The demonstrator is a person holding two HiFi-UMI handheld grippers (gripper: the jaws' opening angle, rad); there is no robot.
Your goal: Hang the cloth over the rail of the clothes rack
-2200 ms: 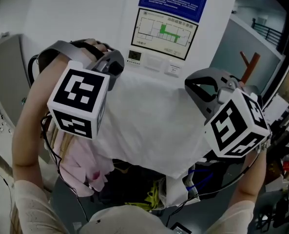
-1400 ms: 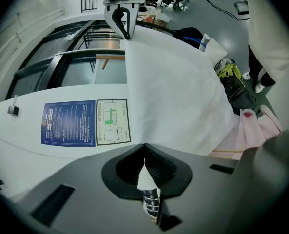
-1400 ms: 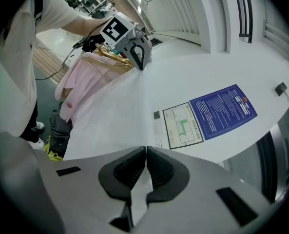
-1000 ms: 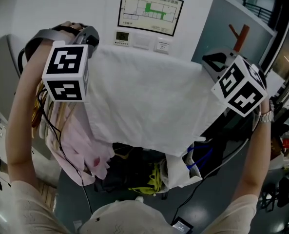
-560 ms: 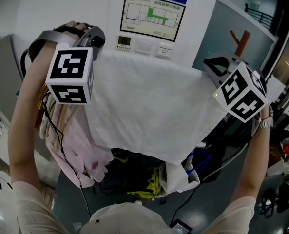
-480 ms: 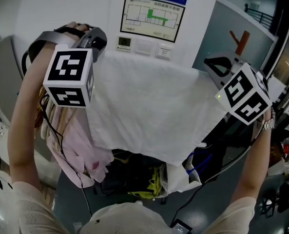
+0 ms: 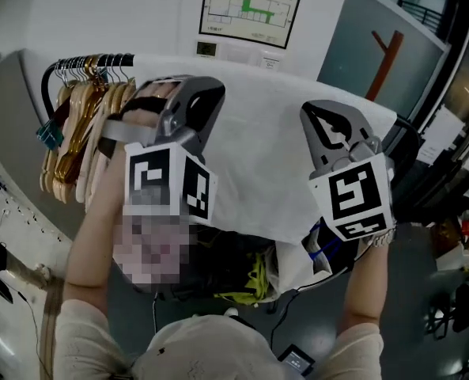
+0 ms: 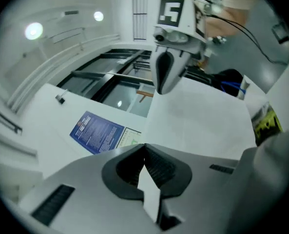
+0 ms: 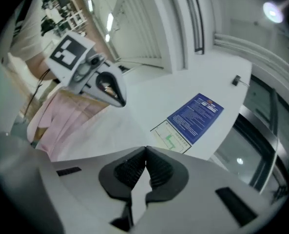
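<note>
A white cloth [image 7: 258, 157] is spread wide between my two grippers. Its far edge runs along the line of the black rail [image 7: 92, 60], which shows only at the left end. My left gripper [image 7: 206, 97] is shut on the cloth, with a white strip pinched between its jaws [image 8: 144, 147]. My right gripper [image 7: 317, 113] is also shut on it, with cloth showing between its pads [image 9: 145, 152]. From the left gripper view the cloth [image 8: 198, 121] stretches towards the right gripper [image 8: 164, 82]. The right gripper view shows the cloth [image 9: 100, 130] below the left gripper [image 9: 116, 94].
Wooden hangers [image 7: 76, 125] crowd the rail's left end, with pink garments [image 9: 61, 121] beneath. A dark heap with something yellow [image 7: 254, 279] lies under the cloth. A floor plan poster [image 7: 250, 6] and a blue notice [image 9: 195, 117] hang on the wall behind. A brown wooden stand [image 7: 380, 62] rises at right.
Both grippers have come lower and closer together with the cloth still pinched. The rail's left end and the hangers have come into view.
</note>
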